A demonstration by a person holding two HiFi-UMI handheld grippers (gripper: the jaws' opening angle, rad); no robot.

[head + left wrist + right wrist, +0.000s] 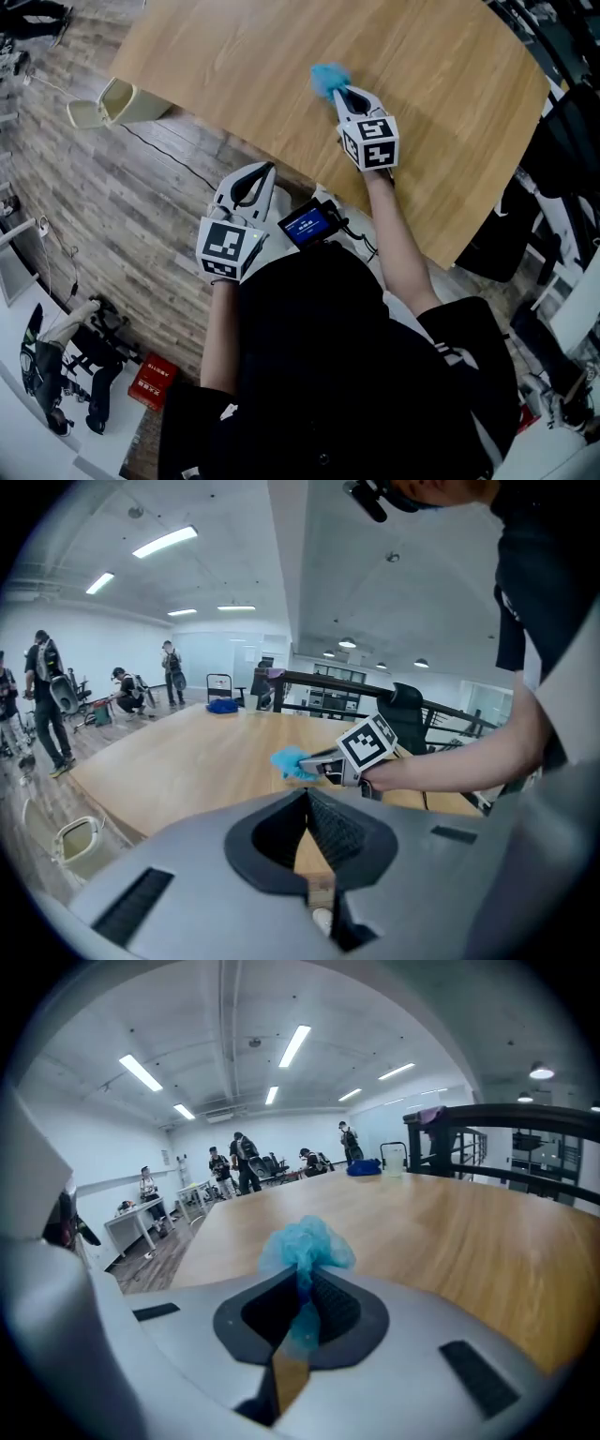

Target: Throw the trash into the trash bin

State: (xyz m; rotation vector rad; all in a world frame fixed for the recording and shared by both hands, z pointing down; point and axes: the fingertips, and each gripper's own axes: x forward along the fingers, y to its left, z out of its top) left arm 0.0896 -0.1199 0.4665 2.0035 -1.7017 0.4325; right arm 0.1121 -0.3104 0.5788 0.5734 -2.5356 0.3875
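Observation:
A crumpled light-blue piece of trash [328,80] is held just above the wooden table [234,66]. My right gripper [345,94] is shut on it. In the right gripper view the blue trash [305,1249] bulges out past the tips of the right gripper [302,1277]. The left gripper view shows the same blue trash [292,763] at the right gripper's [317,766] tip. My left gripper [265,176] hovers at the table's near edge, its jaws shut with nothing between them [306,797]. A cream trash bin [112,101] stands on the floor by the table's left corner, the same bin [79,840] appearing low in the left gripper view.
A small device with a blue screen [309,225] hangs at the person's chest. A red box [153,382] and a cable [178,161] lie on the wood floor. Several people [239,1171] stand far off, and a blue object [362,1168] sits at the table's far end.

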